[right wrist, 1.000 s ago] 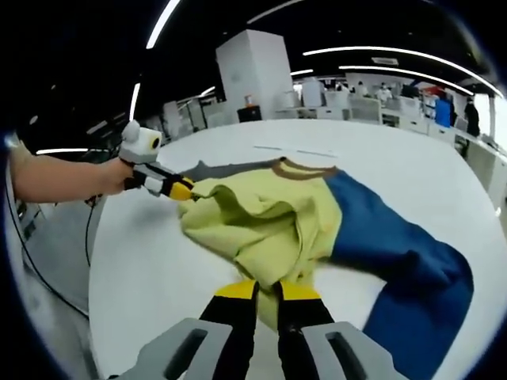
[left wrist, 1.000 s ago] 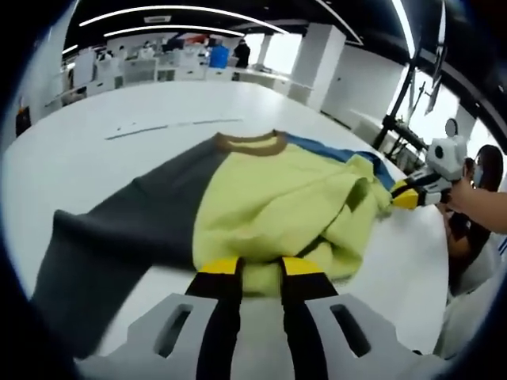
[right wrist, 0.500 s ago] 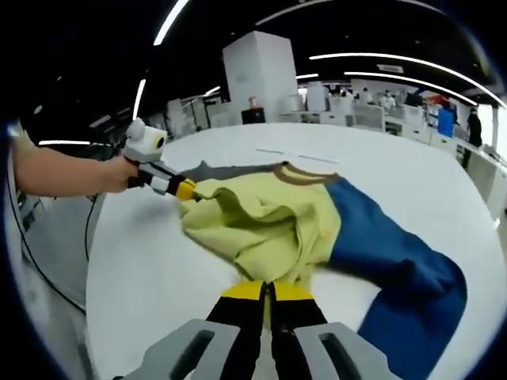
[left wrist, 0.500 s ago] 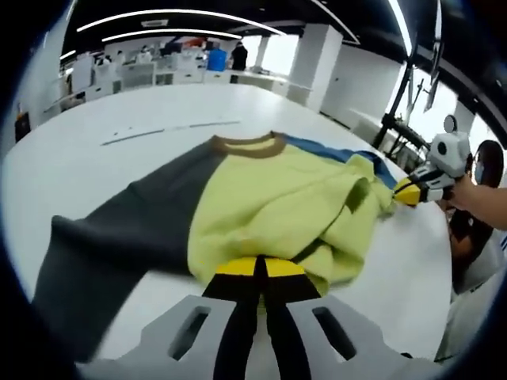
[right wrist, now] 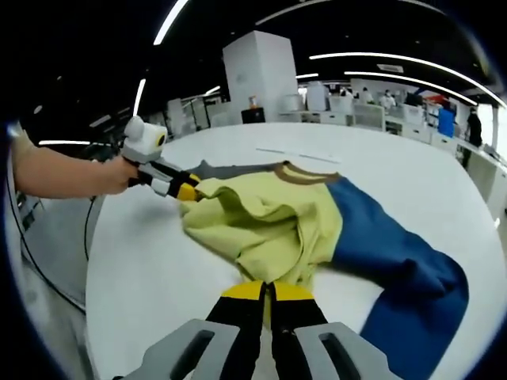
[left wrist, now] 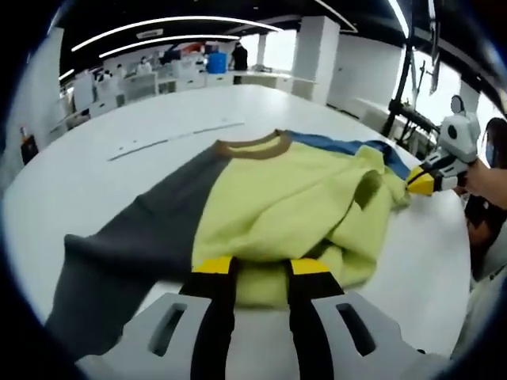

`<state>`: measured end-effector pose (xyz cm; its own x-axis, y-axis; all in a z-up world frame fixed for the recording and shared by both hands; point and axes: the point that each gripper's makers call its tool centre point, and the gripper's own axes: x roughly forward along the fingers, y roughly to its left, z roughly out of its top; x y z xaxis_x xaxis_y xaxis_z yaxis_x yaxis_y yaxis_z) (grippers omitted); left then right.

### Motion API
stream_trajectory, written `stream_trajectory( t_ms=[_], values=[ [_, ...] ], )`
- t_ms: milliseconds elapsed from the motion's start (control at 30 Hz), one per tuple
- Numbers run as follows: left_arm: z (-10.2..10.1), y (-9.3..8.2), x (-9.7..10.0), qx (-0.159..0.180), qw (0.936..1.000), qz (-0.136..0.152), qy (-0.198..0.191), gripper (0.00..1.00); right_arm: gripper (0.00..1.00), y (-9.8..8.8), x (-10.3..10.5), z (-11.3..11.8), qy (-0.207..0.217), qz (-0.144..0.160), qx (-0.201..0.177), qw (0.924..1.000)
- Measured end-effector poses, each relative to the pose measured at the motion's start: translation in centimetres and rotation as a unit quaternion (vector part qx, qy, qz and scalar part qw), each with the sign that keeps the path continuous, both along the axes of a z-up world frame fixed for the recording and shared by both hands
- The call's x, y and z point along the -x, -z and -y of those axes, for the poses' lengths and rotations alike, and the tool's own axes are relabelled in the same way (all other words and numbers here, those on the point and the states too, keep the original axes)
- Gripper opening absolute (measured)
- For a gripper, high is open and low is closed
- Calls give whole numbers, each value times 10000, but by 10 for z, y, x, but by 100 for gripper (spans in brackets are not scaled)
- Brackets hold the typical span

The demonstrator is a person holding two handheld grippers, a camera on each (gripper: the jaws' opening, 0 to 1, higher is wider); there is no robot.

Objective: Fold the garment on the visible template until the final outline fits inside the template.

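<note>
Since half a second ago the left gripper [left wrist: 252,267] has parted its jaws again and now stands released over the hem of the yellow-bodied sweatshirt with one grey and one blue sleeve [left wrist: 269,202]. The right gripper [right wrist: 265,291] stays clenched on the bunched yellow hem nearest it. The garment lies on the round white table [left wrist: 95,170], collar away from the person, hem rumpled, both sleeves spread wide. I judge the folding barely begun: sleeves and body are unfolded, and I cannot make out a template outline. The hem lies just past both grippers' tips.
</note>
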<state>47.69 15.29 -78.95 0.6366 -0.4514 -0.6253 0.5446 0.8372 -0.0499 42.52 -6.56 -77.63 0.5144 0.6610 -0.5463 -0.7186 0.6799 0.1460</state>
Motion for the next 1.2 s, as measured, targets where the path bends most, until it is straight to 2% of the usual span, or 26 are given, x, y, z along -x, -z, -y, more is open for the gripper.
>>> stream_trajectory(
  t_ms=[100,233,667,1000,1200],
  values=[
    [-2,-1,-4,-67,9999,106,-36,18,0,0,0,1,11,13,8,10000],
    [-6,-7,-8,42,9998,175,-58,1,0,-1,-1,2,24,35,9,10000],
    [-12,-18,3,218,9992,291,-141,0,0,-4,0,0,-14,91,-26,10000],
    [-23,-10,8,275,9992,187,-225,0,0,-5,1,-1,-52,88,-39,9999],
    [-25,-14,9,319,9990,203,-232,0,0,-9,2,-1,-74,131,-32,9999]
  ],
)
